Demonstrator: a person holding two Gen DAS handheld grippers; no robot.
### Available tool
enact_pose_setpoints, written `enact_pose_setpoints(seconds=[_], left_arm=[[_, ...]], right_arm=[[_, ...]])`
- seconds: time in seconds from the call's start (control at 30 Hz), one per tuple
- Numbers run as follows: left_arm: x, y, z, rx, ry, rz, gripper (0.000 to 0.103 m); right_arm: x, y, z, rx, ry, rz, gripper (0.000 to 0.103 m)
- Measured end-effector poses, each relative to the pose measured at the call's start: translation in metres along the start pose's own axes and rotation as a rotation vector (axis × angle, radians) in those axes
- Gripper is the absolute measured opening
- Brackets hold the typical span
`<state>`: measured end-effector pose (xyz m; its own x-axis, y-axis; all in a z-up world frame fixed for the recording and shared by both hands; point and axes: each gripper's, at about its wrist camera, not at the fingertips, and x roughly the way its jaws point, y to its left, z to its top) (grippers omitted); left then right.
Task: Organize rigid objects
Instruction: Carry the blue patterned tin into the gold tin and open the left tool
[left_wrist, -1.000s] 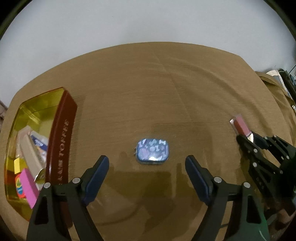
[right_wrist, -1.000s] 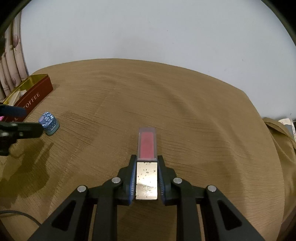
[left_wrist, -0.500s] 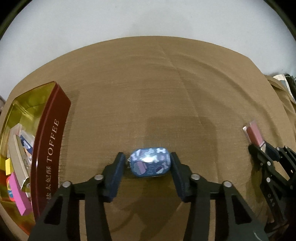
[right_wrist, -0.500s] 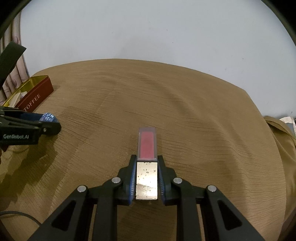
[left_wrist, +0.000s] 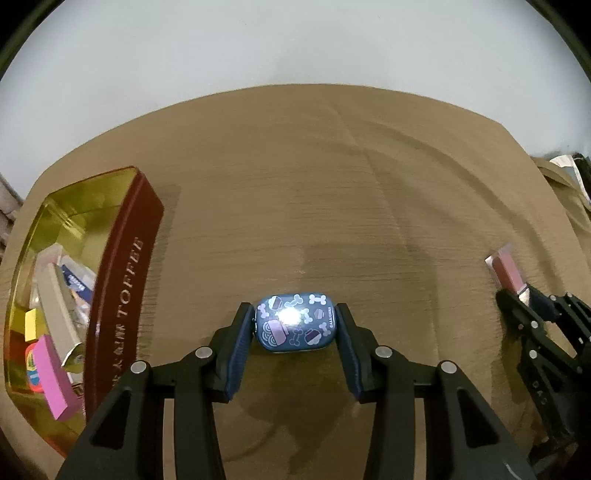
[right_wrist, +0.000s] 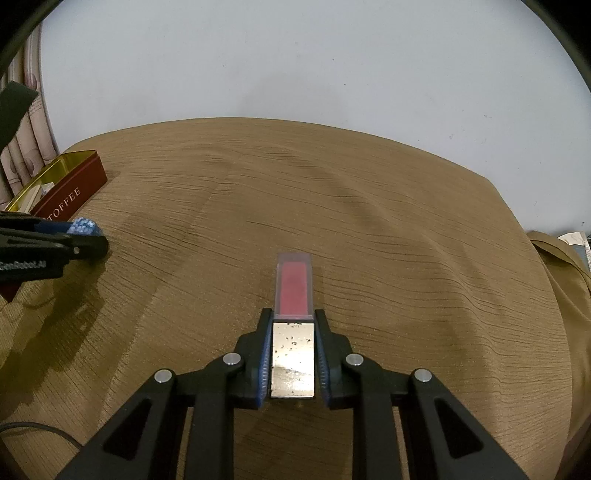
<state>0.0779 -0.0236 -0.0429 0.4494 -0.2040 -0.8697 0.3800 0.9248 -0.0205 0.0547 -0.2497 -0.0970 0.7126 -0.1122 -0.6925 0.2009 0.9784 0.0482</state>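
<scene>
Blue tin (left_wrist: 294, 323) well clear of toffee box (left_wrist: 125, 280)

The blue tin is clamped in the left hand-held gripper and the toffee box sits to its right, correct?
Not quite. The blue tin is clamped in the left hand-held gripper, but the toffee box sits to its left, as the left wrist view shows.

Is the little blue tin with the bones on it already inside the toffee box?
No, the little blue tin sits on the brown cloth, pinched by the left claw, beside the toffee box, not in it.
</scene>
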Motion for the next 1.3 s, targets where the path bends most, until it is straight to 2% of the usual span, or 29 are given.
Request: enact_pose_setpoints(seconds=[0.17, 0.37, 0.6, 0.8, 1.07, 1.3], left_arm=[[-0.016, -0.004, -0.004, 0.012, -0.025, 0.012, 0.04], [-0.035, 0.01, -0.004, -0.015, -0.041, 0.005, 0.04], [-0.063, 0.044, -0.003, -0.069, -0.081, 0.052, 0.04], [-0.082, 0.091, -0.003, -0.141, -0.105, 0.117, 0.04], [-0.083, 0.14, -0.007, -0.21, -0.092, 0.196, 0.04], [-0.075, 0.164, -0.011, -0.257, -0.064, 0.245, 0.04]], right_arm=[[-0.001, 0.0, 0.0, 0.002, 0.0, 0.001, 0.021], [0.0, 0.0, 0.0, 0.003, 0.0, 0.001, 0.021], [0.0, 0.0, 0.0, 0.002, 0.0, 0.001, 0.021], [0.0, 0.0, 0.0, 0.003, 0.0, 0.001, 0.021], [0.0, 0.0, 0.0, 0.0, 0.0, -0.001, 0.021], [0.0, 0.0, 0.0, -0.001, 0.0, -0.002, 0.021]])
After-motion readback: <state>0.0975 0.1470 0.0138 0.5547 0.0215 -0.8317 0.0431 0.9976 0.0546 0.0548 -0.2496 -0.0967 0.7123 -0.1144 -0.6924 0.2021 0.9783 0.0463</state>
